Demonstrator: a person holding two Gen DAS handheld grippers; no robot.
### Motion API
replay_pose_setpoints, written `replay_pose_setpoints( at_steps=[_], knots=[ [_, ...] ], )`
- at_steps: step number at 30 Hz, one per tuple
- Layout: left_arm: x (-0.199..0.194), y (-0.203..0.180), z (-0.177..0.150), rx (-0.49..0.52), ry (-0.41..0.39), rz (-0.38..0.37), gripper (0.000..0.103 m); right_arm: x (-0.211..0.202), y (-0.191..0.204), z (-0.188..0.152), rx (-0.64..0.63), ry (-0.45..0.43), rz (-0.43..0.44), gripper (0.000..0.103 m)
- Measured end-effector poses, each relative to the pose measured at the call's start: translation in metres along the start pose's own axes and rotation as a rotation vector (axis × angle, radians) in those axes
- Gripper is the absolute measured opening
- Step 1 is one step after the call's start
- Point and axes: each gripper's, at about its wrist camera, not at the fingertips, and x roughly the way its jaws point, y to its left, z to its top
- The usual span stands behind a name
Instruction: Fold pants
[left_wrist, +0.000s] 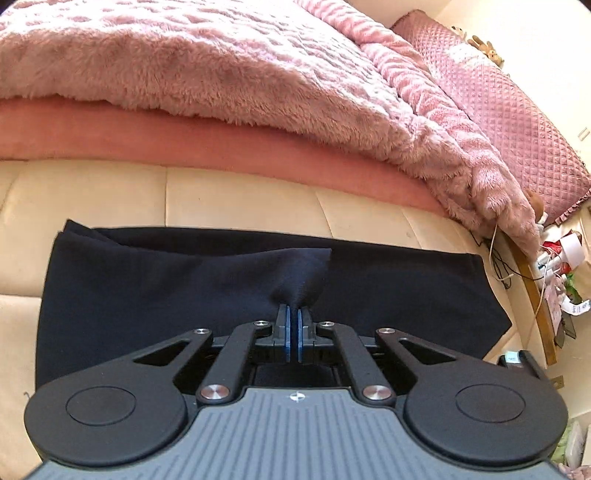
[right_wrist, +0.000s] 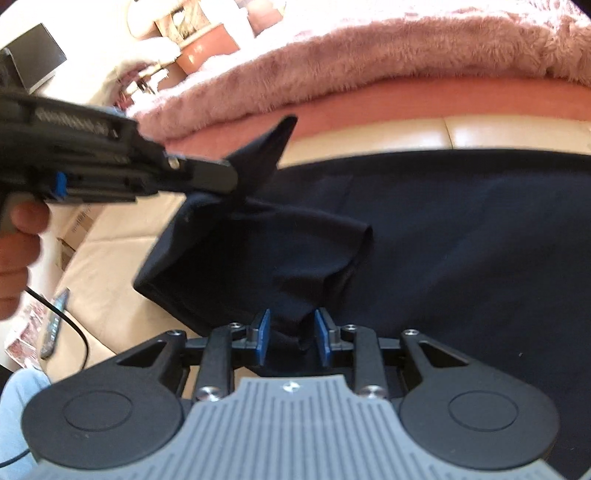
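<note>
Both grippers have hold of the dark navy pants (left_wrist: 147, 288), which lie spread on the cream padded surface (left_wrist: 240, 199) at the foot of a bed. Our left gripper (left_wrist: 294, 314) has its blue pads (left_wrist: 287, 332) pressed almost together, with a pinch of the cloth drawn up between them into a small peak. From the right wrist view we see that same left gripper (right_wrist: 229, 177) come in from the left side, held in a hand (right_wrist: 18, 236), and the fabric it grips is lifted off the surface, with a pointed flap sticking up past its tip. Our right gripper (right_wrist: 291, 332) stands part-way open, and a gathered bunch of the pants sits between its blue pads (right_wrist: 263, 332); the cloth touches the right-hand pad, though whether the left-hand one presses on it we cannot tell (the fabric there is dark and folded over itself). Between the two grippers the lifted edge hangs in a loose fold, while the rest of the pants stays flat, reaching away to the right. Behind them a fluffy pink blanket (left_wrist: 221, 74) overhangs a smoother pink sheet (left_wrist: 184, 136). Quilted pink pillows (left_wrist: 498, 110) lie at the far end of the bed, and a black cable (right_wrist: 74, 325) trails over the surface at the left of the right wrist view.
</note>
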Motion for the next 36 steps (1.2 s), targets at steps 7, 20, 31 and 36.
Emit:
replay_pose_setpoints(
  at_steps=[7, 20, 31, 36],
  knots=[
    [0.020, -0.005, -0.008, 0.051, 0.086, 0.013, 0.002, -0.009, 0.001, -0.007, -0.013, -0.001, 0.018, 0.000],
    [0.065, 0.020, -0.032, -0.123, 0.179, -0.076, 0.009, 0.000, 0.002, -0.009, -0.016, 0.039, -0.011, 0.000],
    [0.009, 0.036, -0.036, -0.033, 0.042, 0.056, 0.010, -0.027, -0.017, 0.007, 0.168, -0.043, 0.039, 0.031],
    [0.002, 0.055, -0.044, -0.026, 0.025, 0.126, 0.010, -0.005, -0.036, 0.015, 0.332, -0.040, 0.072, 0.031]
  ],
)
